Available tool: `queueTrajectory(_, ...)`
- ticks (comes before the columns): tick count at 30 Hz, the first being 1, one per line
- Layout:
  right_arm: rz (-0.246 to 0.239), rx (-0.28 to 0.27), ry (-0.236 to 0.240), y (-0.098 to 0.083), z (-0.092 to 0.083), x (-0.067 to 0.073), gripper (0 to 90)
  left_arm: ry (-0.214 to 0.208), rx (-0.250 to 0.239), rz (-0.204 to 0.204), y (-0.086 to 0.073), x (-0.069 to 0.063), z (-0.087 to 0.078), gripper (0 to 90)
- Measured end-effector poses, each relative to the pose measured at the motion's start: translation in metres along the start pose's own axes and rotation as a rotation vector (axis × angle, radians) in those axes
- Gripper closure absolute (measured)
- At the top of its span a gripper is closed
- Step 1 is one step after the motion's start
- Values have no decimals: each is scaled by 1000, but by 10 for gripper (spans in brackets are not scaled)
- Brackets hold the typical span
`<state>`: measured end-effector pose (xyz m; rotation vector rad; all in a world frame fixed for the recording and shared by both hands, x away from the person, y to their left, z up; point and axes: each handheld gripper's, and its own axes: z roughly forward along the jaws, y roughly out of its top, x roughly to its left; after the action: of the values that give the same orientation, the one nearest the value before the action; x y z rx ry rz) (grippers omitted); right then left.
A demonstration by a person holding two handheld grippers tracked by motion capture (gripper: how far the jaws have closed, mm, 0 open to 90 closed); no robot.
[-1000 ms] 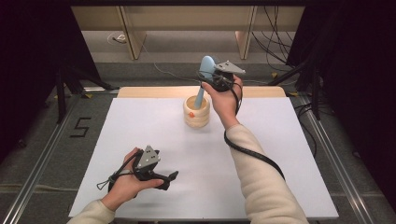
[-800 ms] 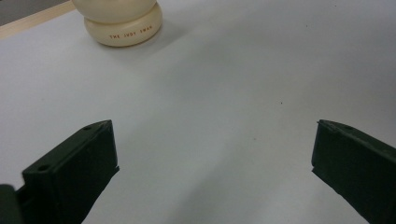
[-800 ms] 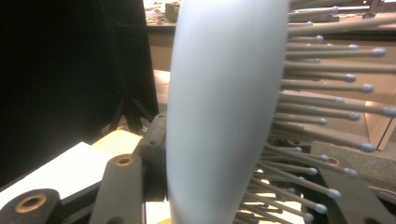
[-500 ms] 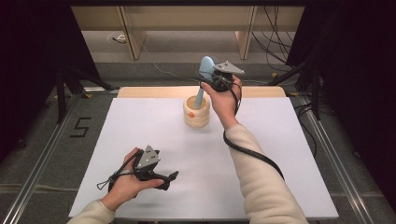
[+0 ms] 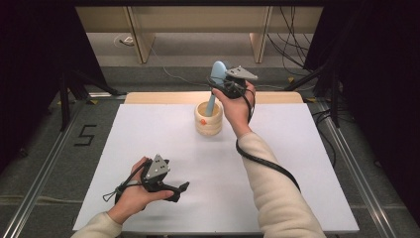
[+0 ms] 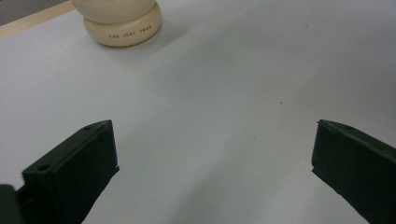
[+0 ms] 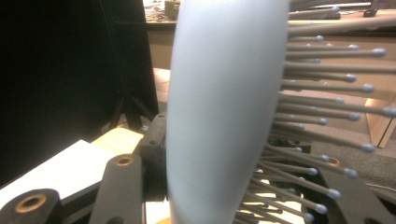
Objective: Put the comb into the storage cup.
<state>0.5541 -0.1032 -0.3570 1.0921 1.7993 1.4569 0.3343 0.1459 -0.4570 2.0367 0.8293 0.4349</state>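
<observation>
Two grippers in frame, right gripper (image 5: 221, 85) upper centre, clamped on pale-blue hairbrush (image 5: 216, 79) standing in cream holder (image 5: 208, 120), left gripper (image 5: 179, 191) lower left, jaws apart over white tabletop (image 5: 163, 134).

Our left gripper (image 5: 173, 191) rests low near the body, jaws spread wide. Our right arm (image 5: 270, 183) stretches forward, right gripper (image 5: 220, 84) raised, jaws clamped tight.
</observation>
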Motion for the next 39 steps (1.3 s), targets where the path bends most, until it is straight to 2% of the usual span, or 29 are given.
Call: queueTrajectory(39, 17, 21, -5, -12, 10, 0, 507, -4, 0, -1, -1, -1, 1, 0)
